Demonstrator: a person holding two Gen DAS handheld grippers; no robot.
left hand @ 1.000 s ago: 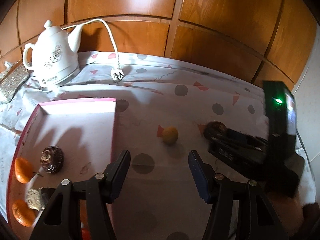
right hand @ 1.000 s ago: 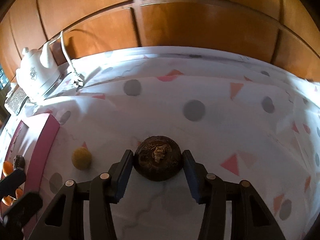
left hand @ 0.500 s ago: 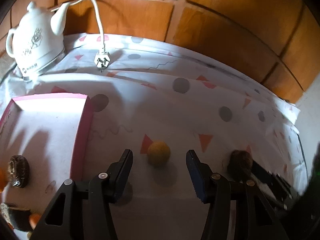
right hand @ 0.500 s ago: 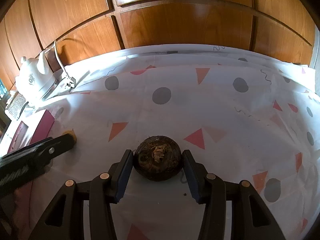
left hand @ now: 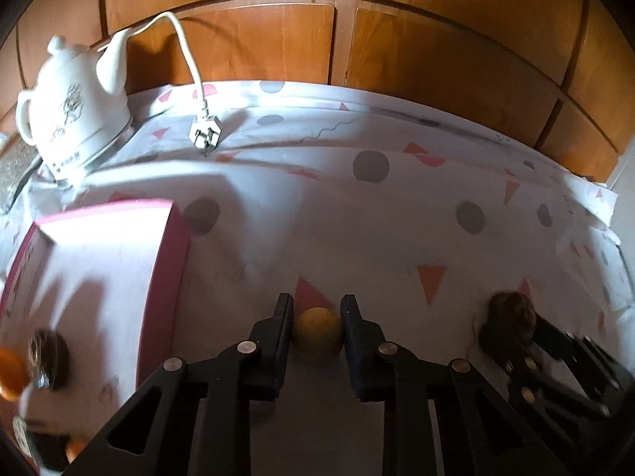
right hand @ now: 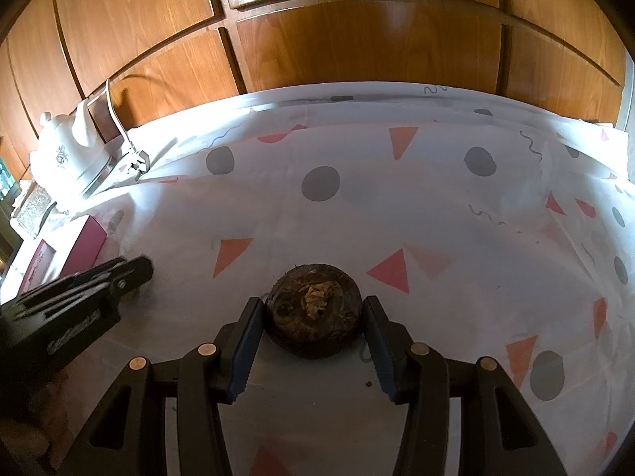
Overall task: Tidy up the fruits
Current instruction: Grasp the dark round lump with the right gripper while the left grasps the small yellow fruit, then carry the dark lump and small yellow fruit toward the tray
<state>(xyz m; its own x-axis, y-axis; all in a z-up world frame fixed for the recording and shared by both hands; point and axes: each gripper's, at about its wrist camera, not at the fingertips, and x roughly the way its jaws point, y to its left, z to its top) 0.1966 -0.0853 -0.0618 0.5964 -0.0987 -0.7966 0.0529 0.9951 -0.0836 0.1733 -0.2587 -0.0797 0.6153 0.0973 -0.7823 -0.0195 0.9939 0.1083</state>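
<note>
In the left wrist view my left gripper point(left hand: 316, 309) is shut on a small yellow fruit point(left hand: 317, 335) resting on the patterned tablecloth. A pink-rimmed tray point(left hand: 164, 277) lies to its left and holds a dark brown fruit point(left hand: 45, 351) and orange fruits point(left hand: 10, 373). In the right wrist view my right gripper point(right hand: 313, 313) is shut on a dark brown round fruit point(right hand: 313, 309) on the cloth. That fruit point(left hand: 510, 315) and the right gripper also show at the right of the left wrist view. The left gripper point(right hand: 135, 273) shows at the left of the right wrist view.
A white ceramic kettle point(left hand: 73, 107) with a loose cord and plug point(left hand: 204, 135) stands at the back left, also in the right wrist view point(right hand: 67, 154). Wooden wall panels point(left hand: 436, 51) run behind the table. The tablecloth's right edge point(left hand: 607, 214) hangs off the table.
My left gripper moved forward and right, away from the tray, and closed on the yellow fruit. My right gripper stays shut on the brown fruit and has shifted right.
</note>
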